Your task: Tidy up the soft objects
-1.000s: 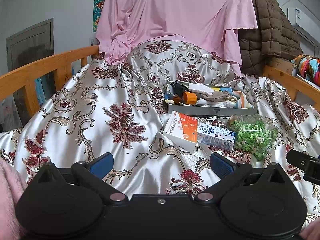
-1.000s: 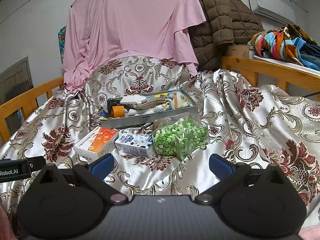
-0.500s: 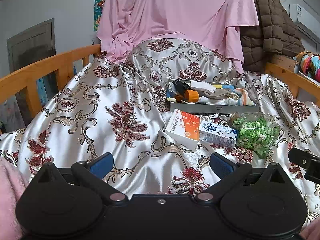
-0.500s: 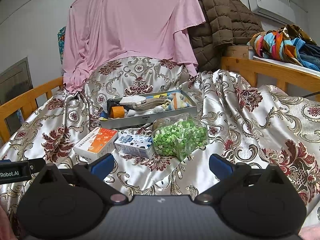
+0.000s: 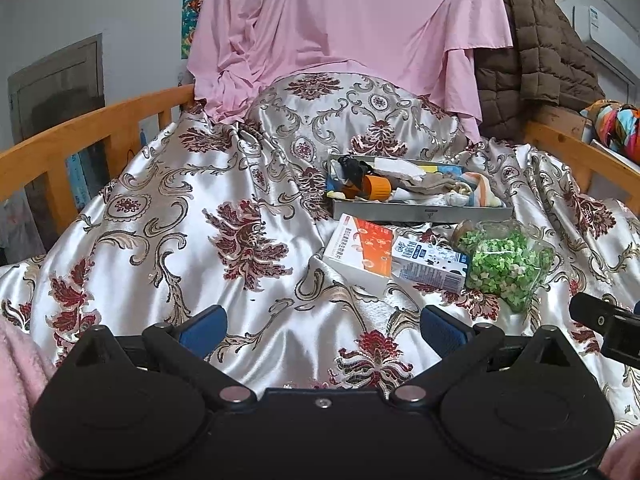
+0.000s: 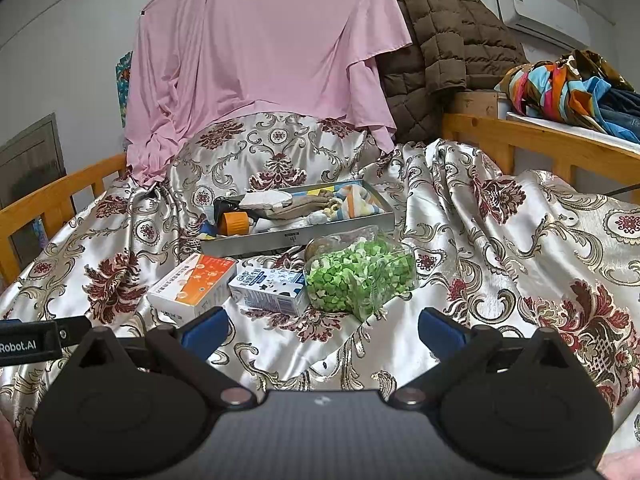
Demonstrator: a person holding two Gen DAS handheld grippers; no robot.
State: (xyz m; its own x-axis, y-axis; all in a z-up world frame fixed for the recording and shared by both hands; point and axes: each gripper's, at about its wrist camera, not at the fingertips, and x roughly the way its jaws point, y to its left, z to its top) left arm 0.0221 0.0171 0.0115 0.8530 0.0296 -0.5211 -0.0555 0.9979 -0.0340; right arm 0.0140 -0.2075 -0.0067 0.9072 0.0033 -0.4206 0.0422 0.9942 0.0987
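Two hand-held grippers hover low over a satin bedspread (image 5: 168,216), side by side and pointing toward the headboard end; neither touches anything. The left gripper (image 5: 322,326) has its blue-padded fingers spread wide with only cloth between them, and the right gripper (image 6: 322,326) is equally wide and carries nothing; its black tip shows at the right edge of the left wrist view. Just beyond the fingers lie three loose items in a row, touching one another: one orange-and-white carton (image 6: 192,286), one blue-and-white milk box (image 6: 270,288) and one clear plastic container (image 6: 360,276) lying on its side, filled with small green and white pieces. Behind this row rests one shallow grey metal tray (image 6: 296,236), which holds the soft objects (image 6: 304,206): a jumble of beige, white and striped fabric pieces whose number cannot be told, together with one orange cap (image 6: 234,222) and a black item at its left end. Farther back, one pink sheet (image 6: 256,68) hangs over the head of the bed, one brown quilted jacket (image 6: 444,40) beside it, with wooden rails (image 5: 80,132) on both sides.
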